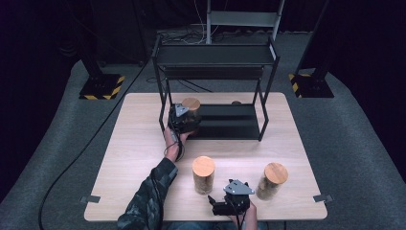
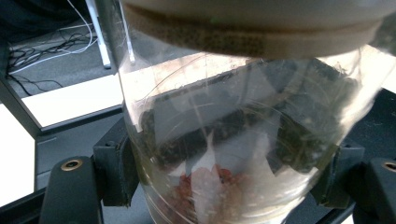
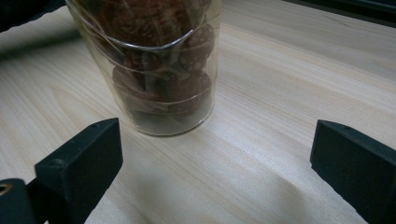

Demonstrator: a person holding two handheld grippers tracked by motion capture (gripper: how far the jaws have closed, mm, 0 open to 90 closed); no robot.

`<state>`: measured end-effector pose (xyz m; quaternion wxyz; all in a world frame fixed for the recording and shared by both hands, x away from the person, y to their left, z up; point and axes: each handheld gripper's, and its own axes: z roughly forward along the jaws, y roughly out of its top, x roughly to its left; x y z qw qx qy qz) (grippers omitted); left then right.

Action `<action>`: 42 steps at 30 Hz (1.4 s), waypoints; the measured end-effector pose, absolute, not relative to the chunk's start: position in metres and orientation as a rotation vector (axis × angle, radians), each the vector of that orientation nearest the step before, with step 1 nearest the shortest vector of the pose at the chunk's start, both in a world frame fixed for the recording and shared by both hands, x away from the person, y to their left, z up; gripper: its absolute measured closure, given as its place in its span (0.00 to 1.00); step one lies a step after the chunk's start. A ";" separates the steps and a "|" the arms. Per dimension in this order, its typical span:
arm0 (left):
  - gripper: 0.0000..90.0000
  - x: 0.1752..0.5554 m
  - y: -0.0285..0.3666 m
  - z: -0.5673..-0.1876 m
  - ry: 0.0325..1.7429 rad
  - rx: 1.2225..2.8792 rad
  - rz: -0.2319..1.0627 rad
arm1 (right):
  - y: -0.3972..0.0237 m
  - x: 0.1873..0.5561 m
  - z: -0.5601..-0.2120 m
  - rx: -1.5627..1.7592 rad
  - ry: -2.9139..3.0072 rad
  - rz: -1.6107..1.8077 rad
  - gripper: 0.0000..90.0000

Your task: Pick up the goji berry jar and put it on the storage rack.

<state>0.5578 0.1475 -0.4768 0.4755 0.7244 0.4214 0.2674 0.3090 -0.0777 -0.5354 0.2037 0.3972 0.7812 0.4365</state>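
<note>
Shelving is taking up the far half of the table (image 1: 143, 143): a black two-tier rack (image 1: 215, 55), and you are holding a glass jar (image 1: 191, 111) with a wooden lid at the left end of its lower shelf (image 1: 230, 122); whether the jar's base is resting on the shelf or hanging just above it cannot be told. Your left hand-held gripper (image 1: 184, 122) is clamping that jar (image 2: 233, 140) across the clear wall below the lid, one pad (image 2: 116, 163) pressing on each side. Judging by the dark, loose contents filling only part of it, the jar is probably moderately heavy and certainly rigid, smooth and breakable, so you are relying on friction against slippery glass; gripping the straight wall at mid-height looks safer than gripping the lid, which may simply lift off. Nearer you, two more lidded jars are standing on the table, well apart: one in the middle (image 1: 203, 175) and one at the right (image 1: 273, 181). Your right hand-held gripper (image 1: 232, 203) is waiting low between them with its jaws spread wide and empty, pointing at the base of a jar of reddish-brown pieces (image 3: 159, 65) that is standing just beyond the pads.
</note>
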 end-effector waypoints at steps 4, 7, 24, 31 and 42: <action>0.27 0.559 0.147 -0.477 1.025 1.775 0.656 | -0.078 0.309 -0.535 1.108 2.179 1.218 0.02; 0.27 0.560 0.148 -0.479 1.026 1.762 0.644 | -0.078 0.309 -0.535 1.107 2.180 1.218 0.02; 0.27 0.561 0.149 -0.482 1.035 1.725 0.635 | -0.077 0.308 -0.535 1.103 2.175 1.218 0.02; 0.27 0.559 0.150 -0.482 1.042 1.725 0.631 | -0.077 0.308 -0.536 1.102 2.175 1.219 0.02; 0.22 0.559 0.152 -0.480 1.055 1.734 0.610 | -0.077 0.308 -0.536 1.103 2.175 1.218 0.02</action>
